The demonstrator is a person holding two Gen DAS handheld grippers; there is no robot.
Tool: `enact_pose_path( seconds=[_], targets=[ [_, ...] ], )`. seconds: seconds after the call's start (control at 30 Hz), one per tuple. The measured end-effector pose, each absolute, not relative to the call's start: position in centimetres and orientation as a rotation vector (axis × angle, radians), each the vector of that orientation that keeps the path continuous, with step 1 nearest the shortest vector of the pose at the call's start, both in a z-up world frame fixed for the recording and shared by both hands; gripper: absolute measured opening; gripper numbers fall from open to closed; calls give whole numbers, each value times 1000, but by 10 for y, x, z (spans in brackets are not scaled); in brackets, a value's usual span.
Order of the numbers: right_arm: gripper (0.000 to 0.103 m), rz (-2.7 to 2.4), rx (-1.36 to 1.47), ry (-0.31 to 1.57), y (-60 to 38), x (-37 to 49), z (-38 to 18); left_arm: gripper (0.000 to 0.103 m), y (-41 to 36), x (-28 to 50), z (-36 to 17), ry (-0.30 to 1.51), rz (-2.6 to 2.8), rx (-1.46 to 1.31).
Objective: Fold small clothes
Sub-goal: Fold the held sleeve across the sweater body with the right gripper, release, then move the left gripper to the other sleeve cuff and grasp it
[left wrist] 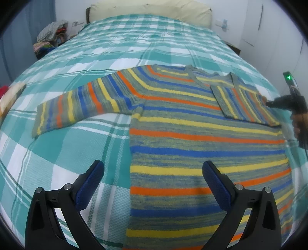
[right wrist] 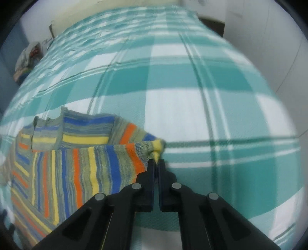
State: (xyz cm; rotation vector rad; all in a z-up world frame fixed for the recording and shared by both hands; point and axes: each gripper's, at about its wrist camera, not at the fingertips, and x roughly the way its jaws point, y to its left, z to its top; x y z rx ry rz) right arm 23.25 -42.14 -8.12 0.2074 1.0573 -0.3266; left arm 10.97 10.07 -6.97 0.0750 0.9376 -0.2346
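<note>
Left wrist view. My left gripper (left wrist: 153,169) is angled steeply down over the bed (left wrist: 57,153), jaws wide apart, nothing between the blue pads. The striped sweater (left wrist: 192,134) lies flat on the teal plaid bedspread; its lower left edge runs between my two fingers, the right finger above the knit, the left above bare bedspread. One sleeve (left wrist: 80,107) stretches out flat to the left. The other sleeve (left wrist: 242,102) is folded in across the chest. At the right rim my right gripper (left wrist: 269,102) meets that folded sleeve at its outer end, a hand (left wrist: 297,123) behind it. Pillow (left wrist: 150,11) at the headboard, a heap of clothes (left wrist: 52,36) off the bed's far left corner.

Right wrist view. My right gripper (right wrist: 156,160) is pitched steeply down, jaws together and clamped on the sweater (right wrist: 77,163) at a yellow-striped tip of the folded sleeve (right wrist: 115,159). The knit bunches into a small peak right at my fingertips. The garment spreads away to the left, neckline (right wrist: 48,123) up left. Bare bedspread (right wrist: 211,115) ahead and to the right. Picture somewhat blurred.
</note>
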Motion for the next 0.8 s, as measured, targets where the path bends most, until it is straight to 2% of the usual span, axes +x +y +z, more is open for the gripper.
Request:
enact_pose_path(
  seconds=[0.1, 0.13, 0.17, 0.3, 0.43, 0.47, 0.5, 0.53, 0.57, 0.63, 0.7, 0.77, 0.8],
  targets=[
    [6, -313, 152, 1052, -413, 232, -76, 102, 100, 109, -69, 941, -243, 75],
    [13, -325, 155, 1040, -413, 228, -71, 102, 100, 109, -68, 938, -244, 75],
    [15, -319, 162, 1005, -411, 219, -62, 102, 99, 108, -67, 934, -244, 77],
    [15, -69, 263, 965, -382, 192, -50, 102, 98, 107, -65, 925, -243, 87],
    [15, -33, 219, 1123, -364, 167, -88, 102, 99, 105, -67, 934, -238, 90],
    [10, -71, 201, 1127, -368, 159, -94, 102, 99, 104, -67, 934, -236, 94],
    [10, -92, 223, 1085, -375, 147, -91, 102, 99, 104, -68, 933, -233, 99],
    [15, -138, 226, 1061, -379, 136, -85, 102, 100, 102, -68, 929, -230, 104],
    [27, -149, 226, 1041, -378, 129, -80, 102, 100, 101, -68, 926, -228, 107],
    [27, -132, 215, 990, -371, 107, -64, 102, 99, 98, -70, 925, -227, 119],
    [34, -114, 191, 954, -358, 83, -51, 102, 96, 97, -73, 934, -236, 126],
    [53, -135, 151, 917, -346, 65, -46, 102, 92, 94, -77, 939, -253, 134],
    [58, -161, 118, 886, -338, 55, -45, 102, 89, 93, -78, 939, -261, 144]
  ],
)
